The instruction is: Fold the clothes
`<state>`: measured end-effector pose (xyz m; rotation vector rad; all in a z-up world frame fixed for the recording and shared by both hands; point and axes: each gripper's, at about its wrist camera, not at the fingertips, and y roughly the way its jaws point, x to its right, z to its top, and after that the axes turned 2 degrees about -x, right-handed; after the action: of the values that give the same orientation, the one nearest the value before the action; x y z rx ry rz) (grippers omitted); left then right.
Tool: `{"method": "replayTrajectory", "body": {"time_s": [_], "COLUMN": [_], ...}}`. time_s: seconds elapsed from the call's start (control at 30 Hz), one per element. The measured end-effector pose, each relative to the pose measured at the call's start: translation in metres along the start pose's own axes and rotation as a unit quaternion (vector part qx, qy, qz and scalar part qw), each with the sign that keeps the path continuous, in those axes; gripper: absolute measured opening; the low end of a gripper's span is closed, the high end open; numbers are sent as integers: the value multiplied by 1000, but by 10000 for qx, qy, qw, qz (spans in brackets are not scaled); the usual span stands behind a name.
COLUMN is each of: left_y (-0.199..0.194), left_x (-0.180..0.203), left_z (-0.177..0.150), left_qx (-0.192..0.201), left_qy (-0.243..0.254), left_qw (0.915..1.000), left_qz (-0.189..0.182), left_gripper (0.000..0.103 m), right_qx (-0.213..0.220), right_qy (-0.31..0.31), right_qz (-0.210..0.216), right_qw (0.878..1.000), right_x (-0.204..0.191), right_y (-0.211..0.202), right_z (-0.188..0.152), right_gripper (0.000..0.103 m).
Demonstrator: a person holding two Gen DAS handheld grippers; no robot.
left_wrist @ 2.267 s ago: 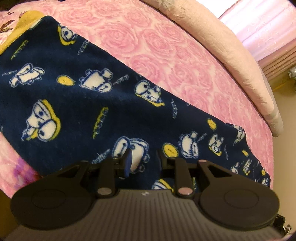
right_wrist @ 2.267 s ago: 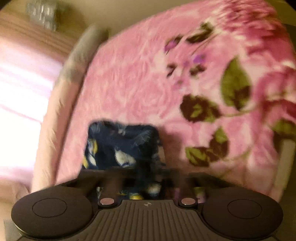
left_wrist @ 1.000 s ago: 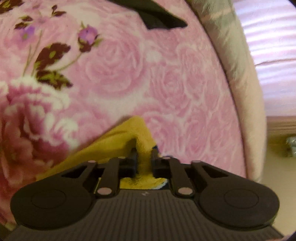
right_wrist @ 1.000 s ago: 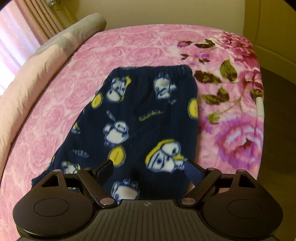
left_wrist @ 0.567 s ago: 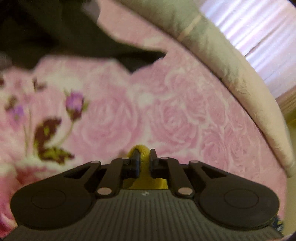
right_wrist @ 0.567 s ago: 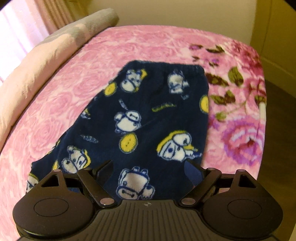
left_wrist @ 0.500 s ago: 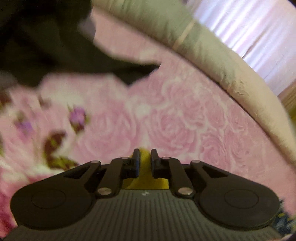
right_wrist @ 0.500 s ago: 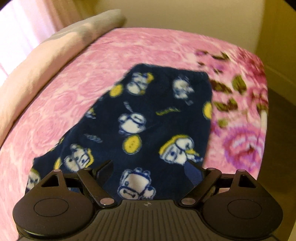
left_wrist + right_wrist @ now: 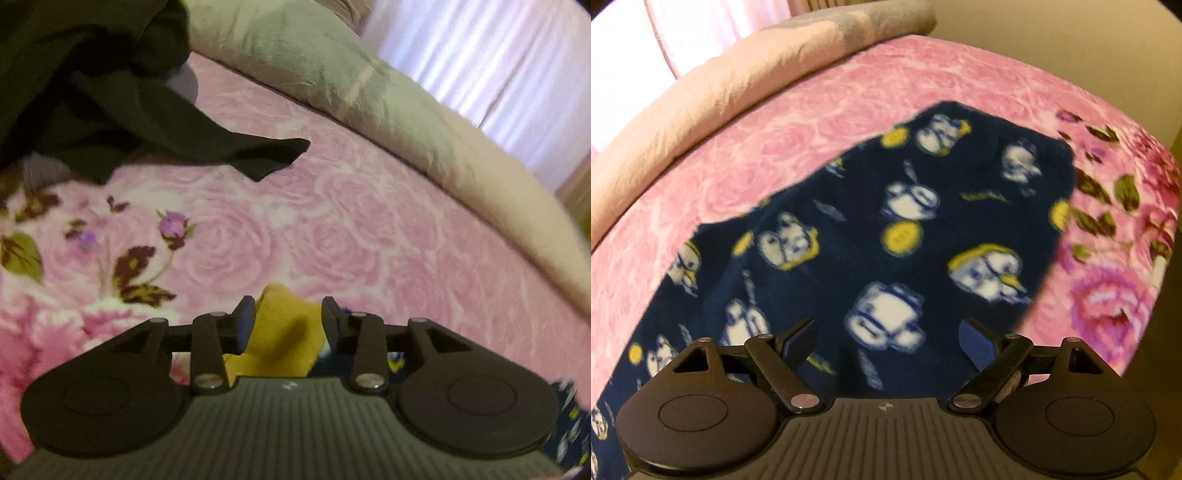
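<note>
Pink floral blanket (image 9: 332, 229); left gripper (image 9: 288, 314) just opening, yellow cuff (image 9: 284, 332) released between jaws; right gripper (image 9: 886, 339) spread wide over navy pyjamas (image 9: 886, 206)

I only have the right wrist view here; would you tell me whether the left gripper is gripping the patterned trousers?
Observer: No. The left gripper has just been opening; a yellow cuff lies between its fingers, not pinched.
Operator: Is anything else lying ahead of it?
Observer: Yes, a black garment lies crumpled on the pink blanket, further off.
Operator: Does it touch the cuff?
Observer: No, bare blanket separates them.
</note>
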<state>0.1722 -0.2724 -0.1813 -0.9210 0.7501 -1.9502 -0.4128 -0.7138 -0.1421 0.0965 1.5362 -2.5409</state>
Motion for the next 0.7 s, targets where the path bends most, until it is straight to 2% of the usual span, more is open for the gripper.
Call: {"method": "replayTrajectory", "body": {"time_s": [0.03, 0.1, 0.13, 0.2, 0.27, 0.3, 0.4, 0.47, 0.53, 0.57, 0.63, 0.7], "left_y": [8, 21, 24, 23, 11, 0, -16, -21, -18, -13, -4, -11], "left_x": [-2, 5, 9, 17, 16, 18, 52, 75, 91, 91, 79, 54], "left_z": [0, -3, -4, -3, 2, 4, -12, -29, -54, -67, -89, -103], "left_qx": [-132, -157, -106, 105, 336, 454, 285, 55, -291, -472, -830, -843], "left_qy": [79, 796, 1215, 1641, 1416, 1294, 1711, 2035, 2315, 2337, 2229, 1790], "left_qw": [9999, 9951, 9892, 9726, 9725, 9765, 9818, 9789, 9722, 9708, 9713, 9797], "left_qz": [26, 557, 807, 1646, 1821, 1664, 769, 205, -215, -253, 76, 334], "left_gripper": [4, 4, 5, 3, 3, 3, 3, 6, 9, 9, 9, 9], "right_qx": [-22, -60, -77, -38, 75, 131, 287, 307, 301, 284, 175, -296], "right_qy": [43, 92, 111, 95, 13, -80, -481, -832, -1207, -1391, -1742, -1969], "right_qz": [-26, -105, -149, -227, -215, -178, -1, 110, 232, 289, 326, 130], "right_qw": [10000, 9999, 9998, 9997, 9997, 9997, 9984, 9960, 9920, 9894, 9840, 9799], "right_x": [5, 12, 15, 18, 16, 12, -7, -23, -38, -43, -48, -41], "right_y": [0, 0, 0, -3, -9, -11, -13, -10, -5, -2, 7, 20], "right_z": [-1, -2, -3, -2, 0, 0, -1, -6, -18, -26, -42, -55], "right_gripper": [87, 87, 87, 87, 87, 87, 87, 87, 87, 87, 87, 87]}}
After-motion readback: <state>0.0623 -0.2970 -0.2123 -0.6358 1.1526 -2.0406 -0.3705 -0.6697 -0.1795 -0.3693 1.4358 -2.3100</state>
